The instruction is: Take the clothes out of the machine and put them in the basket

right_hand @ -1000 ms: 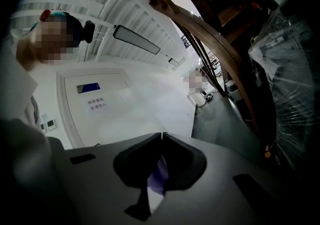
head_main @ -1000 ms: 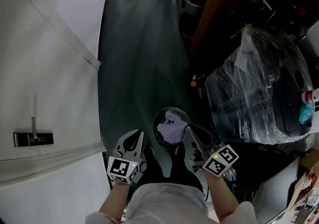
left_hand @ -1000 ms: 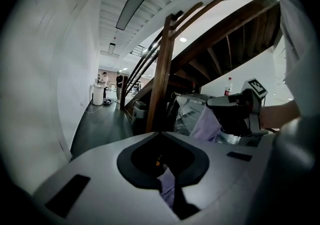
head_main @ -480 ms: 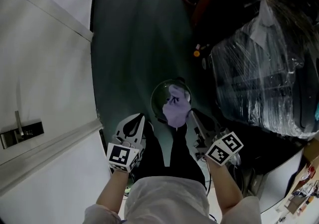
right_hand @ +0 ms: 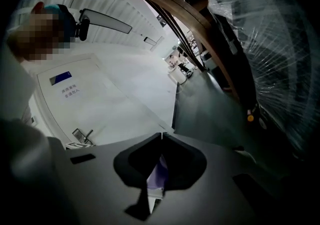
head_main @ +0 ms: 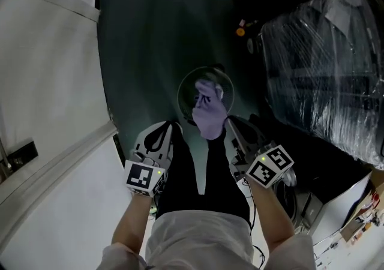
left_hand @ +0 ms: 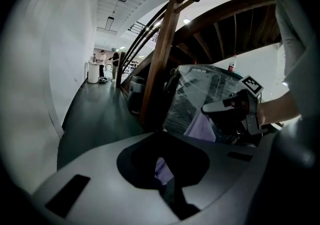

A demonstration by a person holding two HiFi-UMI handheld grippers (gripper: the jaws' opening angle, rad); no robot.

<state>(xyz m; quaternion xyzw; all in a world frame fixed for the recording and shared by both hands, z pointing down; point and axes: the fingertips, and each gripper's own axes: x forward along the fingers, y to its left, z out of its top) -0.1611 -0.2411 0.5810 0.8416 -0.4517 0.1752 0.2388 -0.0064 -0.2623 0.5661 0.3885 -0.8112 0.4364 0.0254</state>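
Observation:
A lavender cloth (head_main: 210,117) hangs between my two grippers, over the near part of a round dark basket (head_main: 180,92) on the green floor. My right gripper (head_main: 228,122) is shut on the cloth's right side; in the right gripper view the cloth (right_hand: 159,176) shows under the closed jaws. My left gripper (head_main: 174,125) sits just left of the cloth, with its jaws together and a lavender scrap (left_hand: 162,170) between them. The left gripper view also shows the right gripper (left_hand: 206,110) with the cloth (left_hand: 200,128) hanging from it. The machine is out of view.
A bulky plastic-wrapped load (head_main: 324,65) stands at the right, with a small orange thing (head_main: 240,32) at its foot. A white wall and door (head_main: 48,83) with a handle (head_main: 15,155) run along the left. A wooden staircase (left_hand: 160,59) rises ahead. My legs stand between the grippers.
Both grippers have sunk with the cloth. The basket has slid up the head view and looks larger, and the cloth now hangs longer across its near rim.

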